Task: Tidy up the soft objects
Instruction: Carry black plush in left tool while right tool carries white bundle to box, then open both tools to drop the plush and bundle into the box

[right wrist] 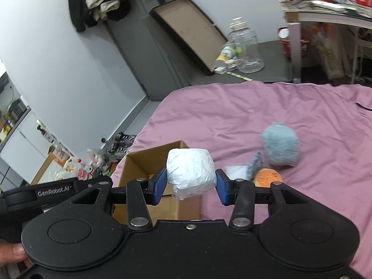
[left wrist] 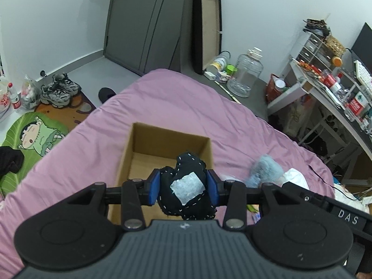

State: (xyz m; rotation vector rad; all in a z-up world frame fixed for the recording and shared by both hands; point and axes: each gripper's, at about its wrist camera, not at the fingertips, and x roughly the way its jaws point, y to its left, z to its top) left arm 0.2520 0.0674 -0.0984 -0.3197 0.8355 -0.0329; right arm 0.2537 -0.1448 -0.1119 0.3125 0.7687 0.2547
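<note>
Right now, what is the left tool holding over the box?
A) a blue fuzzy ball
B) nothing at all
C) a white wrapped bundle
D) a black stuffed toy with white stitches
D: in the left wrist view the left tool is shut on a black stuffed toy with white stitching and a white patch, above the open cardboard box; the white bundle is in the right tool.

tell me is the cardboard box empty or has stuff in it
Empty as far as shown: the cardboard box shows bare floor; its near part is hidden behind the black plush.
</note>
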